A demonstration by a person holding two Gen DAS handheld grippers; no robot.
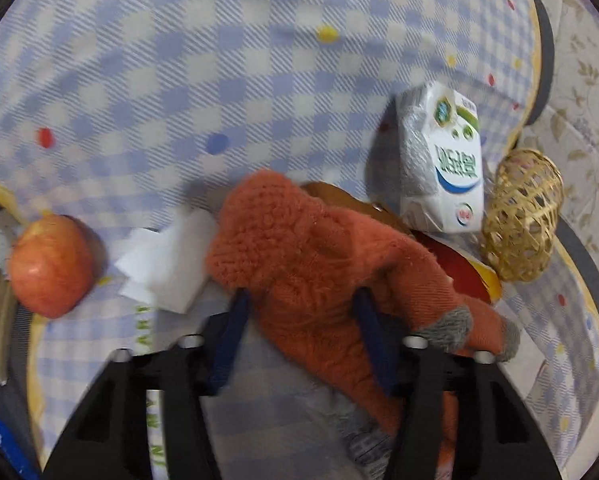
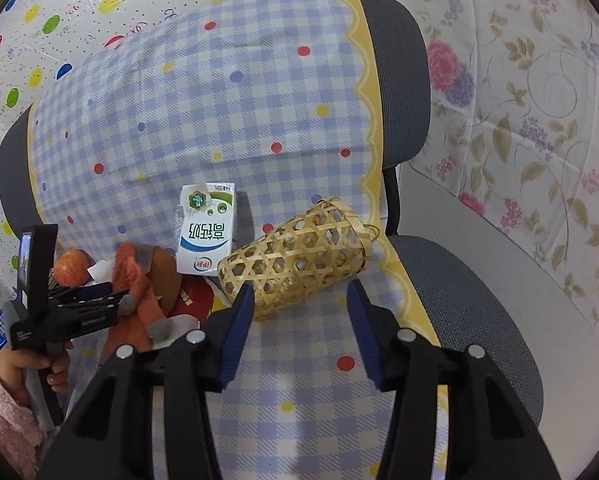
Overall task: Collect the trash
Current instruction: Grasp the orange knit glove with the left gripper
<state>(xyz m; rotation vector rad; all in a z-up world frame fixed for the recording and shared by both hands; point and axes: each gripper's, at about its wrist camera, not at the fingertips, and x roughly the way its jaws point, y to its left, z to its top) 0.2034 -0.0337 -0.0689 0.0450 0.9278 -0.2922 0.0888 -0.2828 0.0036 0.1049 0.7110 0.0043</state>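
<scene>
Clutter on a chair seat, placed relative to the milk carton (image 2: 206,229): left of it an apple (image 2: 72,267), tissue (image 1: 167,264), then an orange glove (image 1: 319,264) pinched by the left gripper (image 1: 301,302), probably for removal; right, the basket (image 2: 295,248), right gripper (image 2: 300,292) spread, empty.

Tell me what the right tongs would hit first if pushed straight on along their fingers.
Most likely the woven bamboo basket lying on its side on the checked cloth: the right tongs are open just before it, though depth is hard to judge.
</scene>
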